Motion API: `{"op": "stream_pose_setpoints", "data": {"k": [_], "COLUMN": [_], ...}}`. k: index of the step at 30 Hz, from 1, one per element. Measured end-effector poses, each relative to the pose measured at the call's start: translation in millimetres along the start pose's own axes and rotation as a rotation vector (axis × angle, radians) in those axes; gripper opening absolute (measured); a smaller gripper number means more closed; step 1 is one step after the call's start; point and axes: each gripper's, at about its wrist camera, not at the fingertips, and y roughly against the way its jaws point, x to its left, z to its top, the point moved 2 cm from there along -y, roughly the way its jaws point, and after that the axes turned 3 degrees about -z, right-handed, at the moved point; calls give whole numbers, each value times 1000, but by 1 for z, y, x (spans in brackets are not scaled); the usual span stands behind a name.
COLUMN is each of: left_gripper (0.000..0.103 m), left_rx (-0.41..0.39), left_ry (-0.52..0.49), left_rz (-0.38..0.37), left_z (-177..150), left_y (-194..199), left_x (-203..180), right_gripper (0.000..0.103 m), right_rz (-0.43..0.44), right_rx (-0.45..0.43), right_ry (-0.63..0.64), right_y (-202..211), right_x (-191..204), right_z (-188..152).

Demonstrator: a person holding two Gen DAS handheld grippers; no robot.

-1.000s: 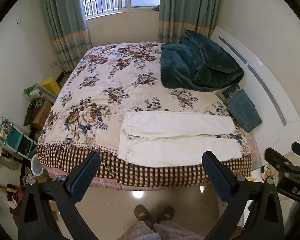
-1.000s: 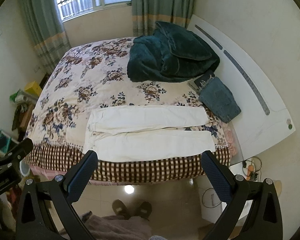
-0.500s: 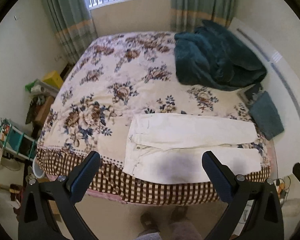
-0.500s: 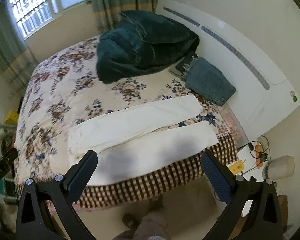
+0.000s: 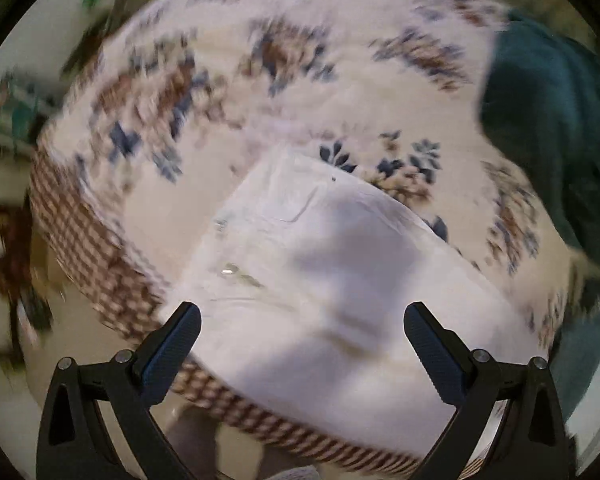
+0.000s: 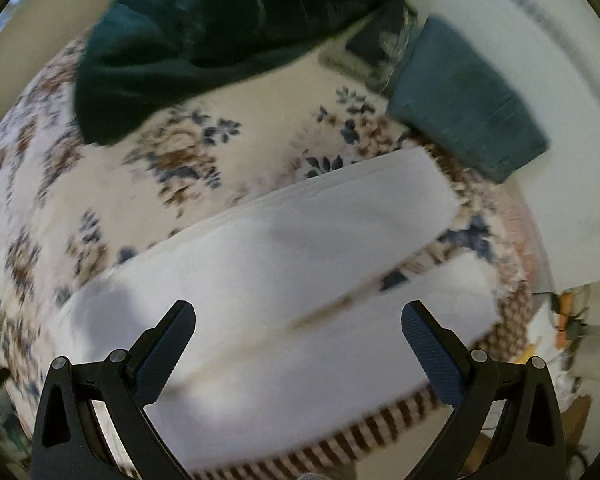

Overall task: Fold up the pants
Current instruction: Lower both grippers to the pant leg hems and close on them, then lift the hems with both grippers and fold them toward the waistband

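Observation:
White pants [image 5: 324, 264] lie flat across the near edge of the floral bed, waist to the left, legs running right. In the left wrist view the waistband with its metal button [image 5: 230, 269] sits just ahead of my left gripper [image 5: 302, 320], which hangs open above the waist area with nothing between its fingers. In the right wrist view the two legs [image 6: 300, 264] spread toward their hems at the right. My right gripper [image 6: 299, 318] is open over the leg section, holding nothing. Both views are motion-blurred.
A dark teal blanket [image 6: 220, 28] is heaped at the far right of the bed. Folded blue jeans [image 6: 464, 100] lie by the white headboard [image 6: 540, 80]. The checked bed skirt [image 5: 100, 248] marks the near bed edge. Clutter stands on the floor at left.
Both grippers have dropped fast toward the bed, left over the waist, right over the legs. The pants now fill both views. Both grippers stay open.

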Motion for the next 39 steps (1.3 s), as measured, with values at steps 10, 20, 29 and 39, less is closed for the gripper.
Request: {"op": "stream_pose_setpoints", "data": {"k": [10, 20, 29, 39], "left_gripper": [103, 98, 14, 6], "left_rx": [199, 200, 26, -108], "left_ry": [223, 270, 244, 234], "left_rz": [50, 95, -140, -448], "left_z": [105, 110, 75, -37], "left_y": [-190, -229, -156, -37], "left_x": [-58, -51, -18, 67], "right_gripper": [103, 103, 10, 5], "right_rz": [-54, -122, -80, -34], "right_rx": [150, 291, 224, 23], "right_ry": [-160, -343, -370, -311], "right_y": [-203, -299, -282, -155], "right_x": [-2, -25, -42, -103], "right_z": [88, 122, 104, 3]}}
